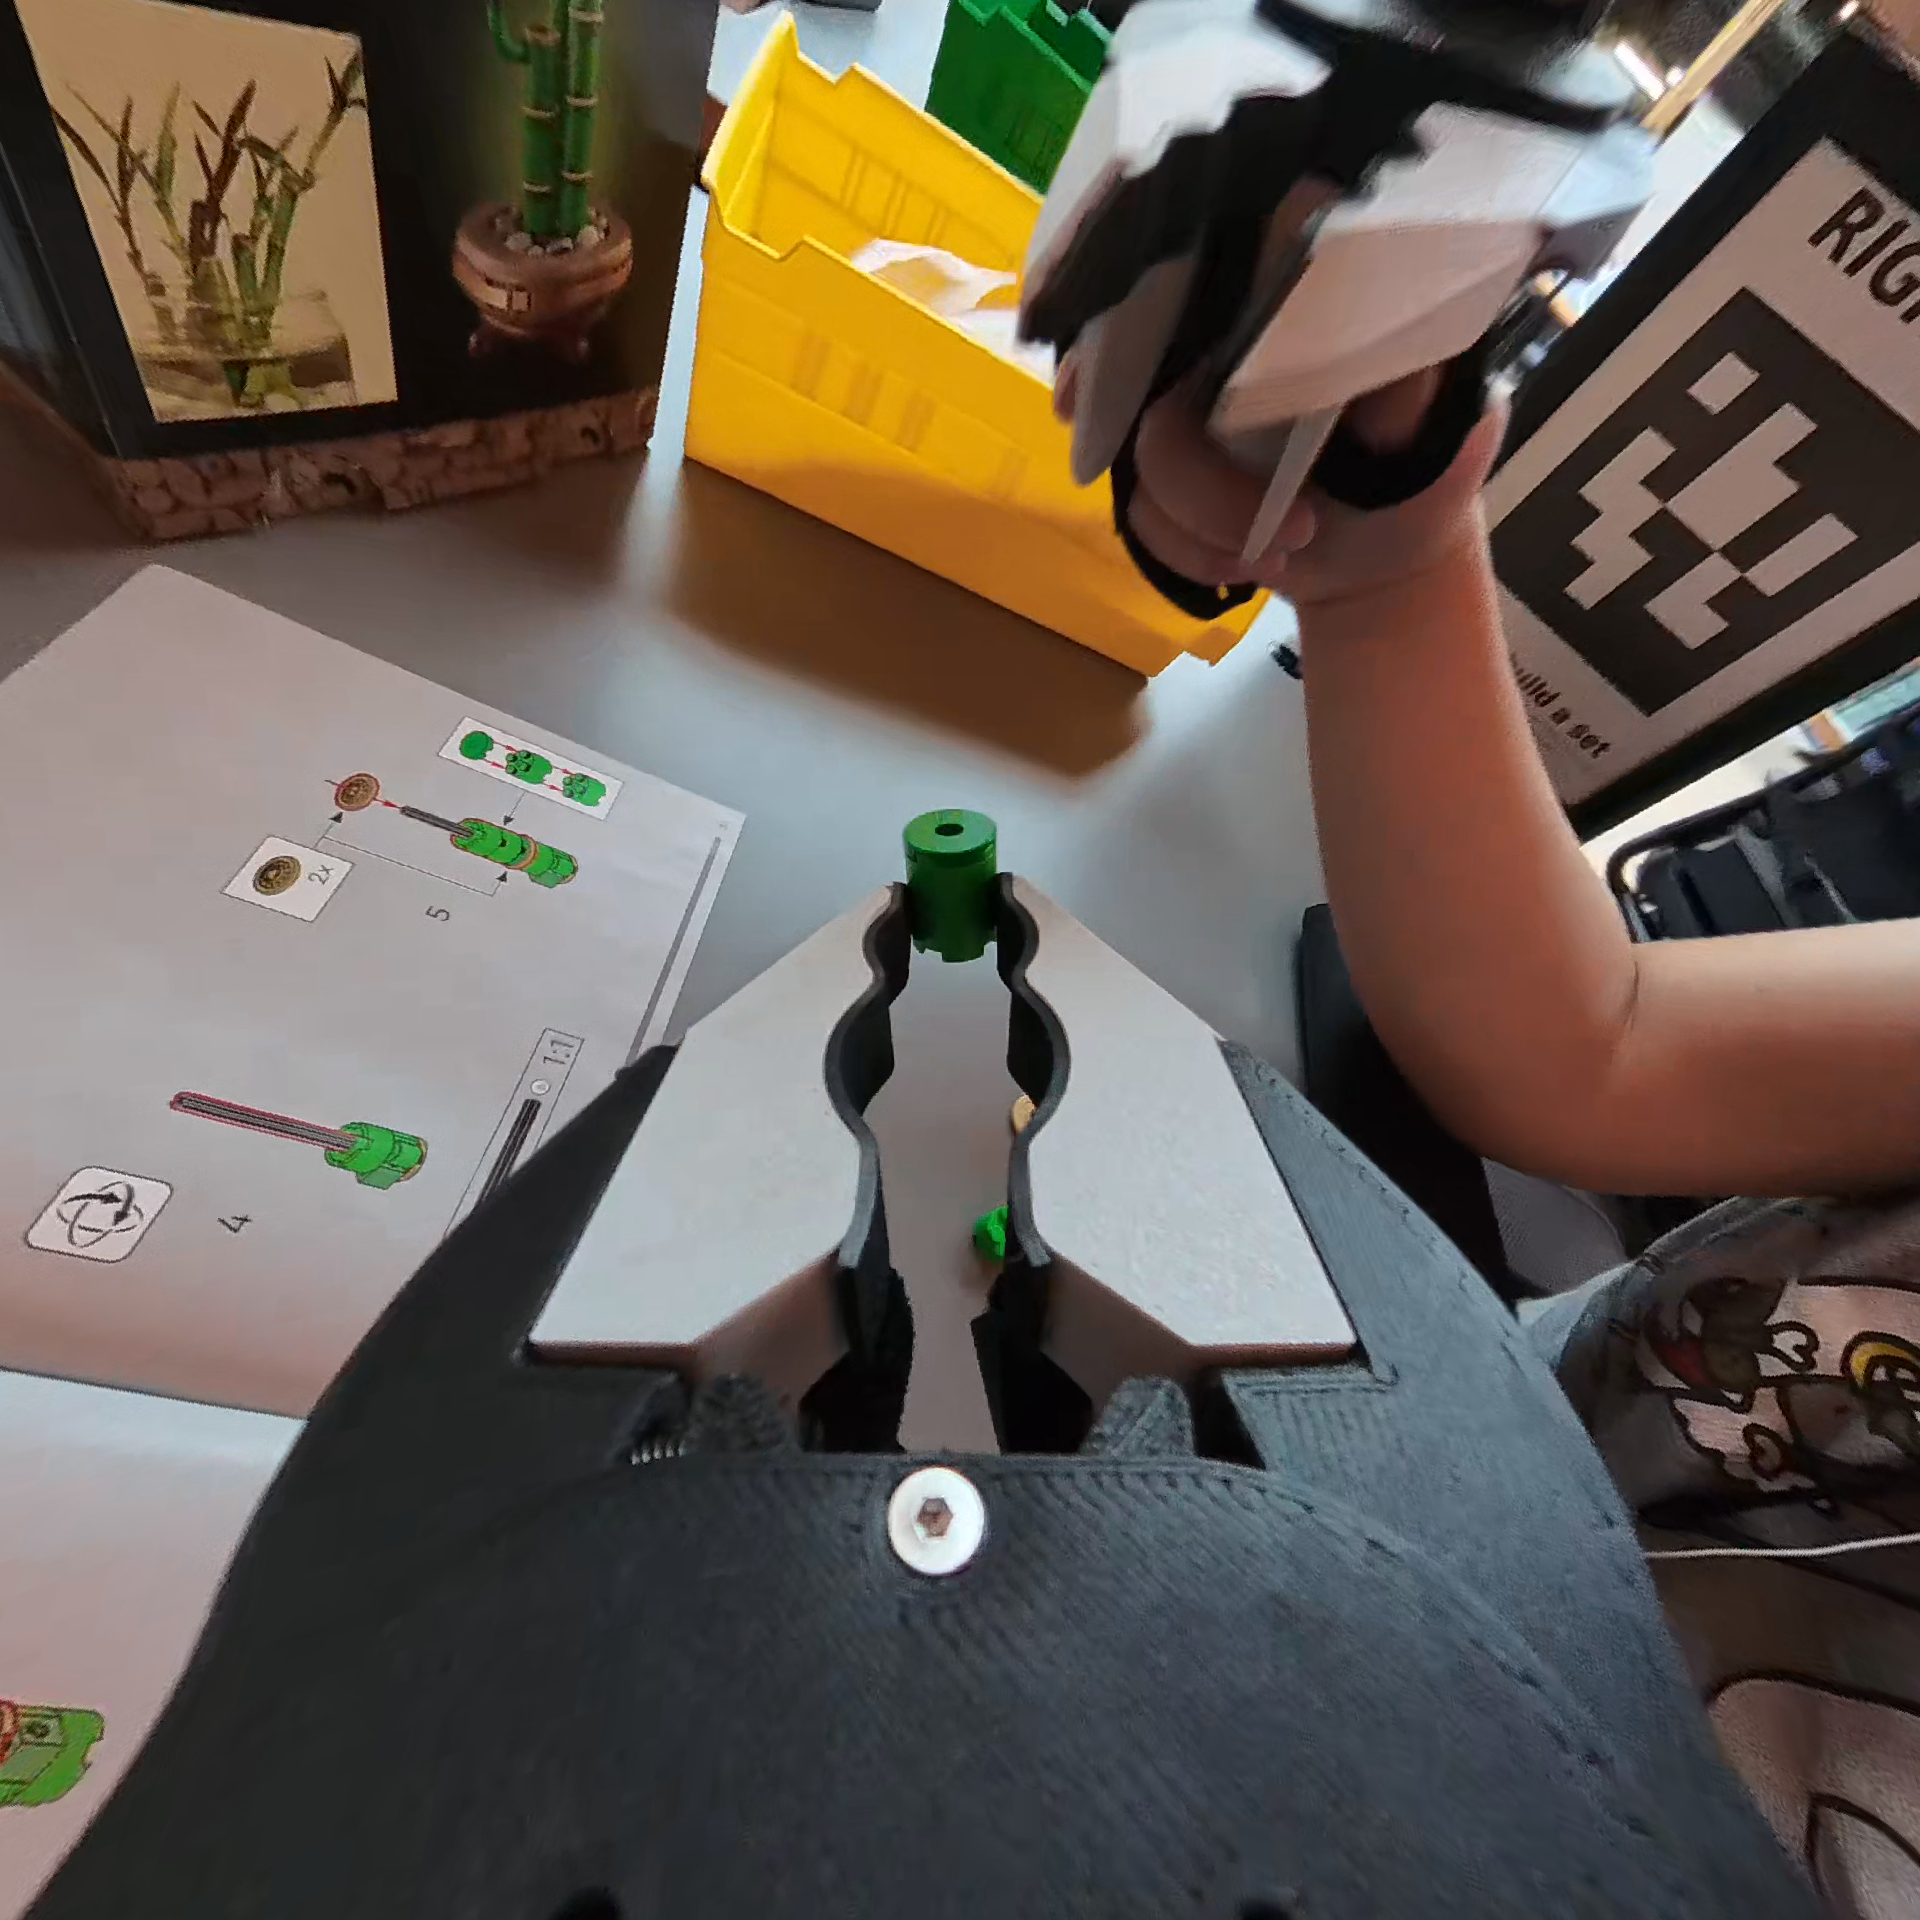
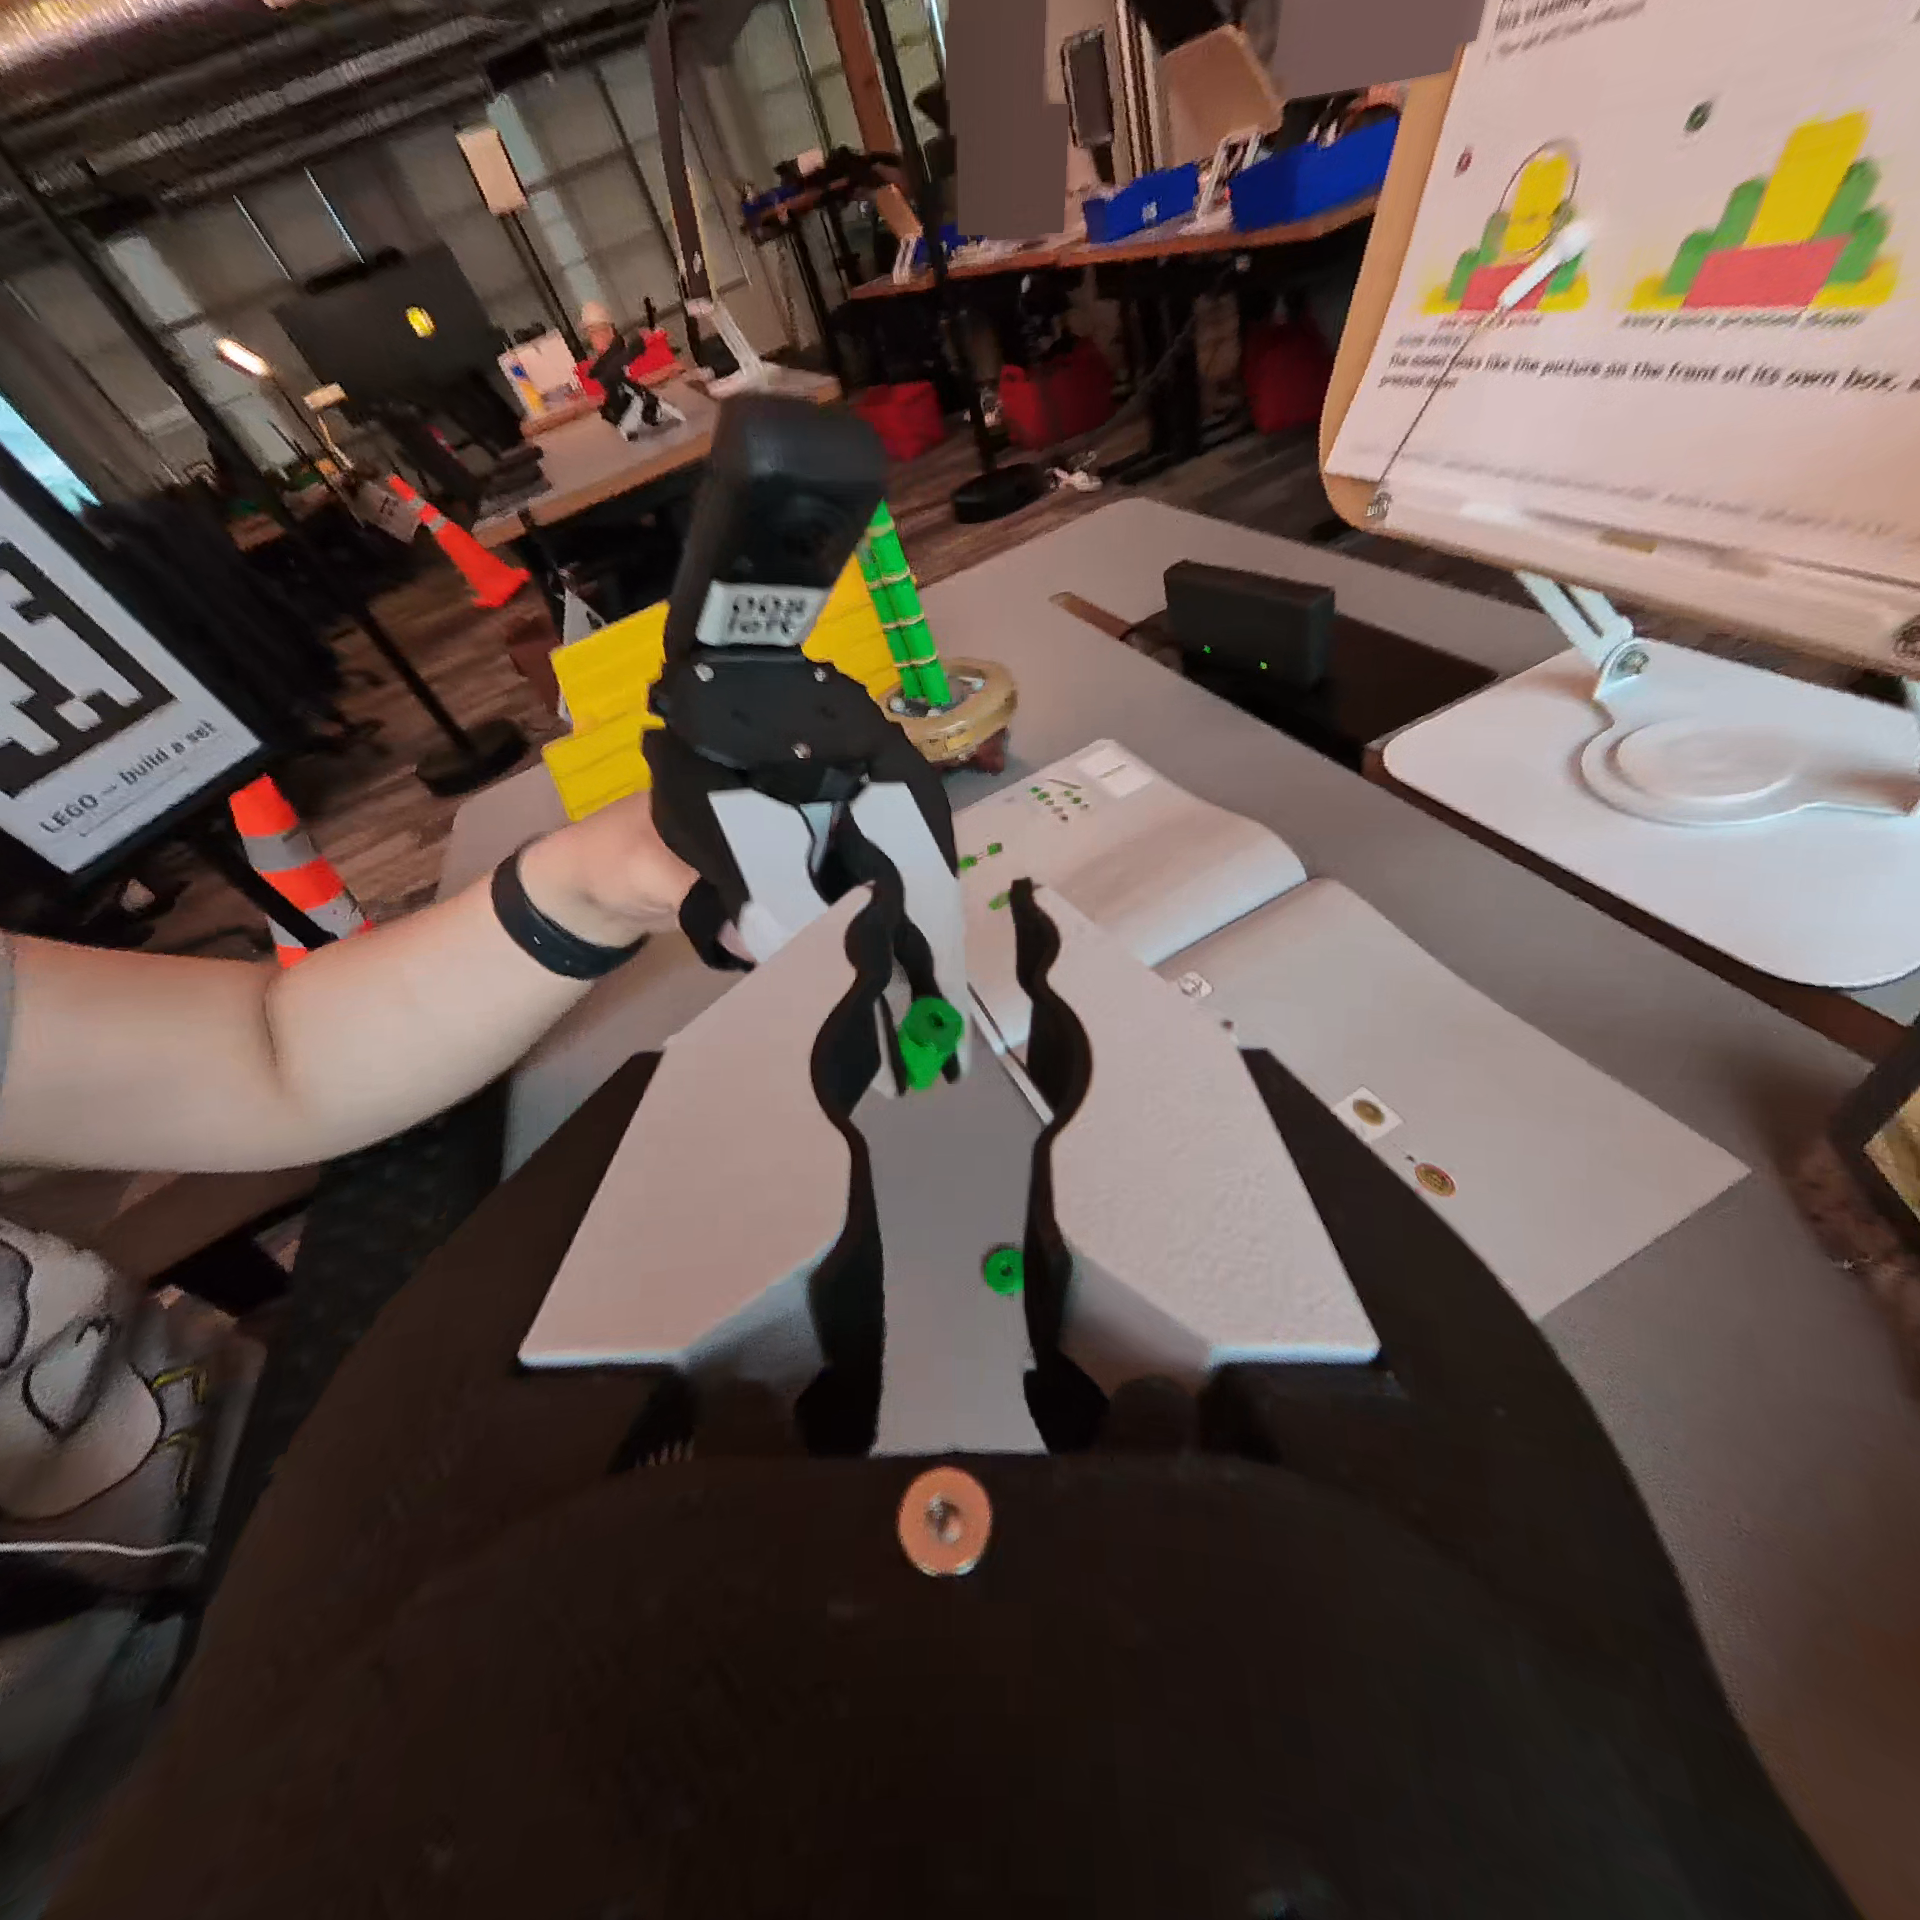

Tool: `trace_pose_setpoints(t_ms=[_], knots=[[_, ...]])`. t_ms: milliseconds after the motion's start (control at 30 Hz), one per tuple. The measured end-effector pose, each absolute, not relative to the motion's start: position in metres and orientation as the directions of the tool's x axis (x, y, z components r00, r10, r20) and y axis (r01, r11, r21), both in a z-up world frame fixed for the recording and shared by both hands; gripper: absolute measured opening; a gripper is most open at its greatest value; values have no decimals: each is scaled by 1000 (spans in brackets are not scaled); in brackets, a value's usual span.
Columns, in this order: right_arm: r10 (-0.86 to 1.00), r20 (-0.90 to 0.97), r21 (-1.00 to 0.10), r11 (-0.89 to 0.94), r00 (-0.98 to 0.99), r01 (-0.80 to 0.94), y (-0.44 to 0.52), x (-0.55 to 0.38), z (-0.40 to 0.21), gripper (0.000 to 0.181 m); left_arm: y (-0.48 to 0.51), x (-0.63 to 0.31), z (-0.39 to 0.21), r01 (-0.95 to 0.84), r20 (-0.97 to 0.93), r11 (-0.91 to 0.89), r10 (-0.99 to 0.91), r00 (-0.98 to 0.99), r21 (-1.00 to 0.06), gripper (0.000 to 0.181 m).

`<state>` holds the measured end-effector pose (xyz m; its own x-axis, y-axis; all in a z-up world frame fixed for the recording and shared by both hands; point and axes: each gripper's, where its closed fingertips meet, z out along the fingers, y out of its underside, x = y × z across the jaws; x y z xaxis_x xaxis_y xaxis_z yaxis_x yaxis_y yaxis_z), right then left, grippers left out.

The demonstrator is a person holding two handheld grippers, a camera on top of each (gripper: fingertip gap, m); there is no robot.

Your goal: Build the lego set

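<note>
My left gripper (image 1: 951,906) is shut on a green round brick (image 1: 950,883) with a centre hole, held at the fingertips above the grey table (image 1: 1143,831). In the right wrist view the left gripper (image 2: 923,1060) shows farther off with that brick (image 2: 928,1034). My right gripper (image 2: 948,906) is open and empty, raised and pointing at the left one. It shows blurred at the upper right of the left wrist view (image 1: 1184,457). A small green round piece (image 2: 1003,1270) lies on the table below; it also shows in the left wrist view (image 1: 992,1234), near a tan piece (image 1: 1023,1114).
An open instruction booklet (image 1: 312,987) lies at the left. A yellow bin (image 1: 883,395), a green bin (image 1: 1008,94) and the set's box (image 1: 260,239) stand behind it. A partly built green stalk model (image 2: 904,634) stands in a tan pot (image 2: 961,717). A white stand with a sheet (image 2: 1662,364) is at the right. One gripper's finger ends stand about 8 cm off the other's. To reach the small green round piece (image 2: 1003,1270) in a straight line is about 12 cm for my left fingers, about 20 cm for my right.
</note>
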<state>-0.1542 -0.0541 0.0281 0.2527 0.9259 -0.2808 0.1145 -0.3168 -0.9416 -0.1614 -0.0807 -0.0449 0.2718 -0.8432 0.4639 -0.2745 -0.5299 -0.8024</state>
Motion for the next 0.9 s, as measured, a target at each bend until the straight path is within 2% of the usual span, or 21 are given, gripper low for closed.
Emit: trace_pose_setpoints(t_ms=[133, 200, 300, 433, 533, 667, 900], knots=[[931, -282, -914, -334, 231, 230, -60, -170, 3, 27, -85, -175, -34, -191, 523, -566, -819, 236, -802, 14], [931, -308, -909, -349, 195, 227, -63, -180, 2, 26, -90, -178, -29, -172, 550, -581, -811, 200, -795, 14], [927, -357, -901, -374, 111, 222, -72, -195, 1, 17, -96, -178, -30, -195, 548, -576, -817, 178, -794, 15], [912, -397, -878, -411, 107, 245, -72, -200, -8, 27, -98, -178, -26, -172, 559, -580, -814, 156, -796, 14], [889, -455, -855, -454, 58, 249, -79, -201, -8, 27, -98, -180, -25, -169, 559, -580, -814, 157, -797, 14], [830, -554, -812, -522, -66, 260, -96, -206, -4, 16, -106, -182, -18, -171, 579, -588, -809, 103, -791, 14], [847, -520, -841, -484, -113, 243, -101, -212, 7, 15, -110, -187, -7, -165, 551, -558, -830, 89, -813, 14]])
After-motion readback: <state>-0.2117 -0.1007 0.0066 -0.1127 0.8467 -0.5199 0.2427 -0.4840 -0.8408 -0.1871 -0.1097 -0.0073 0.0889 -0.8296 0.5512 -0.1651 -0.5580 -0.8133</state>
